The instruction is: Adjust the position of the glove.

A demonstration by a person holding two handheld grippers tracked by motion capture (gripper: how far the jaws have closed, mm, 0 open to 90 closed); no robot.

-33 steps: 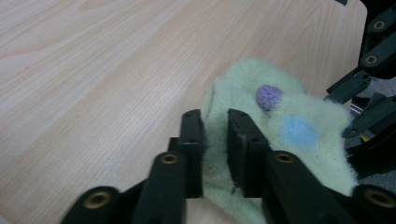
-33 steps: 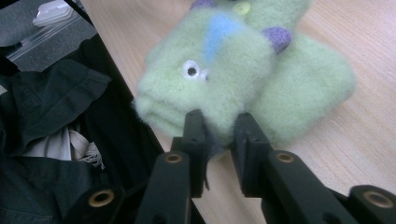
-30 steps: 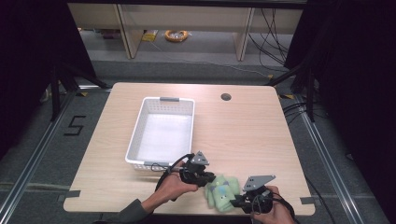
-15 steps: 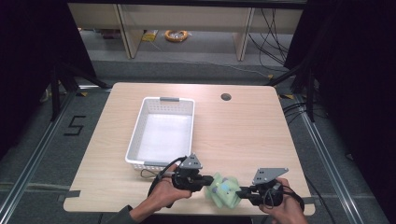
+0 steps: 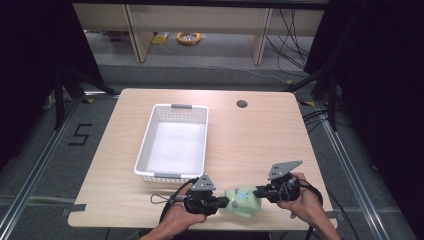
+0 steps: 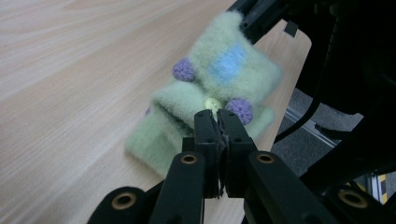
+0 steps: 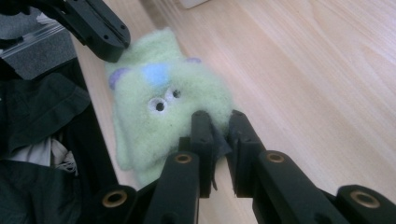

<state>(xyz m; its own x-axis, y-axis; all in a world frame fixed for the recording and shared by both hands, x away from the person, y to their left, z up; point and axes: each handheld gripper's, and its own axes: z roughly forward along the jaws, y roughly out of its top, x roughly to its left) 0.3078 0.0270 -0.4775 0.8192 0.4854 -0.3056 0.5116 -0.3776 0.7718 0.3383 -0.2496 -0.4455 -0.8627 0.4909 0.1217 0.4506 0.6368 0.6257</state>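
A fuzzy green toy (image 5: 242,200) is held between the two grippers at the near edge of the table (image 5: 260,145), a little right of the middle. It is soft, pale green, with a blue patch, purple bumps and two small round eyes. The left gripper (image 5: 223,202) is pinched tight on the toy's left end; in the left gripper view its jaws are pressed together on a thin bit of fluff. The right gripper (image 5: 258,191) is pinched on the toy's right end, with its jaws narrow and a little fluff caught between them. The toy seems to be pulled out flat between them, resting on or just above the wood; which of these cannot be told.

A white basket (image 5: 145,145) stands empty, far and to the left of the toy. It is likely the place where the toy is meant to go.

To do this step well, both pinches should be kept tight, since only thin fluff is held. The two hands should be lifted together, so the toy is not torn or dropped. It should be carried over the near rim before it is let go.
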